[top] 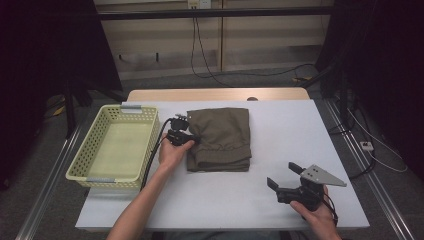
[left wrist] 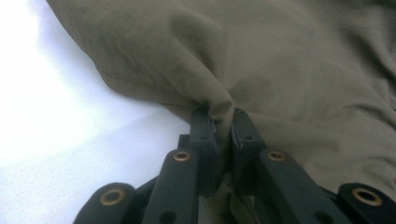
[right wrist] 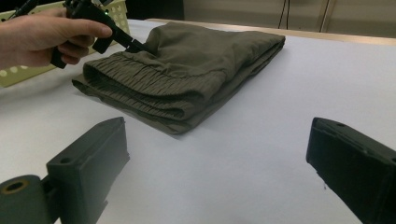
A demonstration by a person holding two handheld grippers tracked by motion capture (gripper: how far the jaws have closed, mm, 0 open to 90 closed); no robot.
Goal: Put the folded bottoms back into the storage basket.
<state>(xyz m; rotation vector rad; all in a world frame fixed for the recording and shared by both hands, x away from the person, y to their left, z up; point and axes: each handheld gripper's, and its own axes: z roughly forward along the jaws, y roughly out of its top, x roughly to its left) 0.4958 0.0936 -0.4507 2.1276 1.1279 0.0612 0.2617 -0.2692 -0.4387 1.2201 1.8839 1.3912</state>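
One folded olive garment point(top: 220, 137) lies near the middle of the white tabletop point(top: 280, 130), its elastic waistband toward the person, just right of the basket. At its left edge the left claw point(top: 192, 140) is clamped on a pinch of the cloth — in the left gripper view a ridge of fabric point(left wrist: 219, 100) stands squeezed between the two black jaws, which sit nearly together with only the cloth between them. The right gripper view shows the same grip from the side: the left hand point(right wrist: 42, 37) holds its gripper level at the garment's upper edge, jaw tips buried in the fold. A pale yellow lattice basket point(top: 112, 147) sits at the tabletop's left edge, close beside that hand but not touching the garment. The right claw point(top: 283, 175) rests well apart from the garment, near the front right of the tabletop — its jaws stand wide apart with nothing between them, and bare tabletop shows in the gap. Cables trail across the floor beyond the far edge.
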